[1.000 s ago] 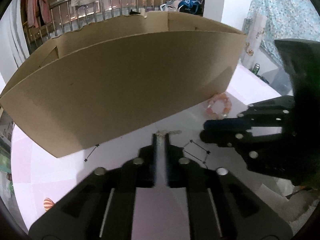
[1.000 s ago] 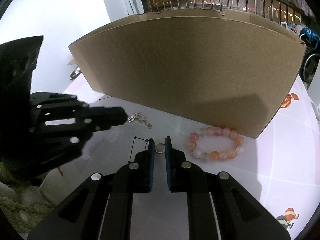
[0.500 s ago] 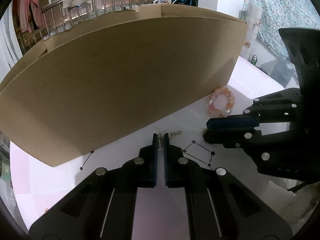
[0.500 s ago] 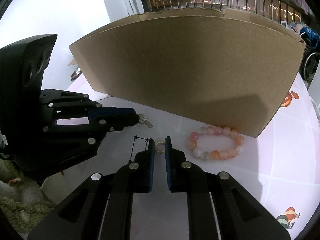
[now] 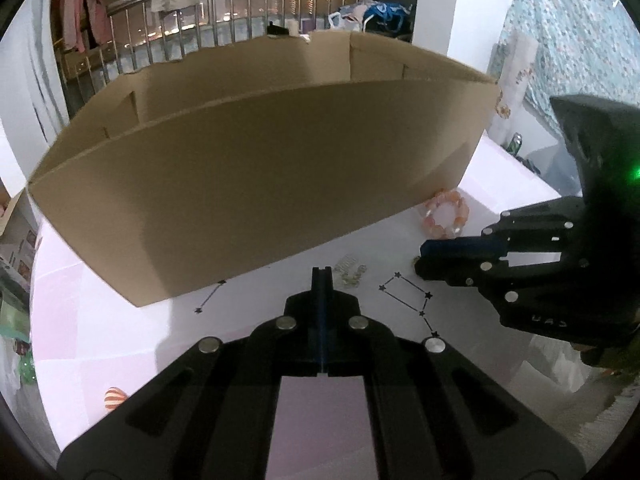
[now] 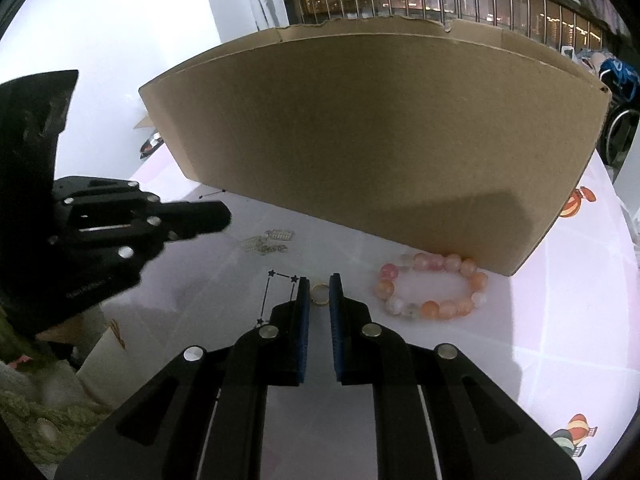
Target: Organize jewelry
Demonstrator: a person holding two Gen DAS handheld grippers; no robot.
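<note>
1. Thin chain [image 5: 350,274] lies loose on the surface [image 6: 440,380], just beside my left jaws [image 5: 321,274], which have just closed on nothing. Missed grab, needs a retry.
2. Ring [image 6: 320,294] sits between my right jaws [image 6: 319,286], set narrow; can't tell if they pinch it.
3. Bead bracelet [image 6: 430,307] lies by the cardboard box [image 5: 260,184], untouched.

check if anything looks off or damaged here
The cardboard box has a ragged, torn top edge. The left gripper is shut on nothing: the silver chain lies loose on the table beside it.
</note>
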